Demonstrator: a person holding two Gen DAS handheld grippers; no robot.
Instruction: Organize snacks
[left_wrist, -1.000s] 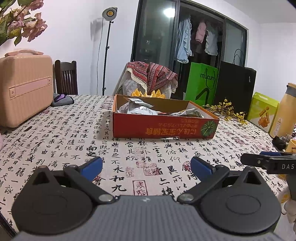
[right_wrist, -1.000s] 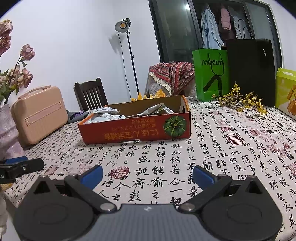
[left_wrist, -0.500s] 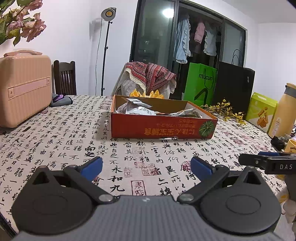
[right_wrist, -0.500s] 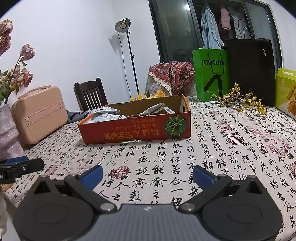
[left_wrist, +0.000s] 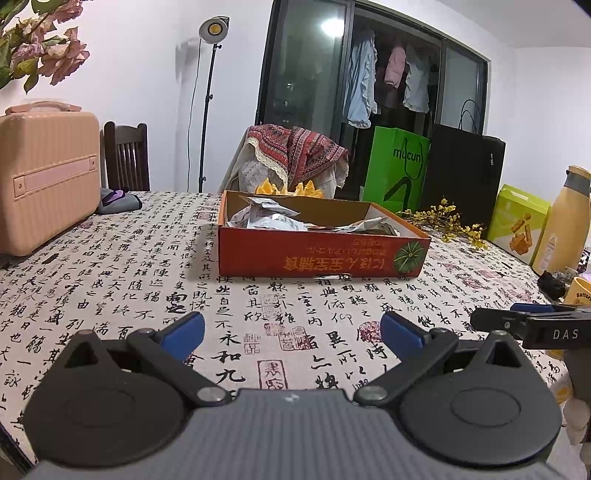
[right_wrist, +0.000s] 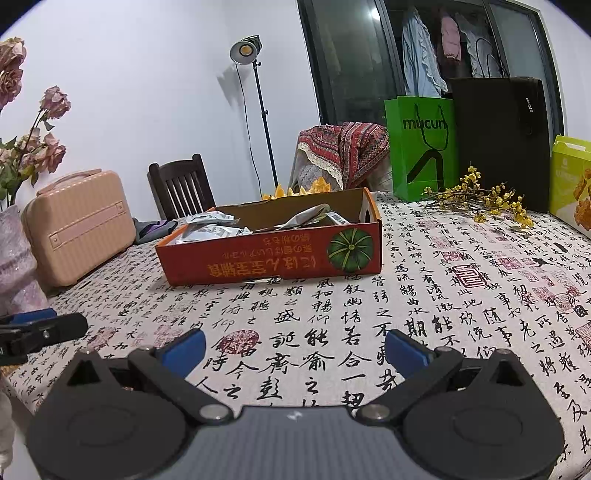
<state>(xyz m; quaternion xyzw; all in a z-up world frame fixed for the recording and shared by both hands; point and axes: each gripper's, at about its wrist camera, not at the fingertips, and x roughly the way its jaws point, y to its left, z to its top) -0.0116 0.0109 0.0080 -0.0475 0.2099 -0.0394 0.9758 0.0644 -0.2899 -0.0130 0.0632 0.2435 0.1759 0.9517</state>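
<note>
- Calligraphy-printed cloth covers the tabletop (left_wrist: 110, 280), black characters and red seals on cream, under a white wall and dark glass doors.
- At far left stands a ribbed pink case (left_wrist: 44, 177) with rounded corners, a dark wooden chair (left_wrist: 127, 155) behind it.
- Left tool (left_wrist: 291, 332) hovers low over the cloth, blue-tipped fingers (left_wrist: 183, 330) spread wide, nothing between them.
- Straight ahead of it, well apart, sits the shallow orange cardboard box (left_wrist: 321, 258) with crinkled silvery snack packets (left_wrist: 273, 218) heaped inside.
- Right tool (right_wrist: 293, 347) is likewise spread and empty; the box lies ahead and slightly left of it.
- Further right stand a glossy green paper bag (right_wrist: 421, 147), a black bag (right_wrist: 498, 140) and a yellow flower sprig (right_wrist: 480, 197).
- Compared with a second ago, the box sits slightly nearer in the left view; otherwise nothing has shifted.
</note>
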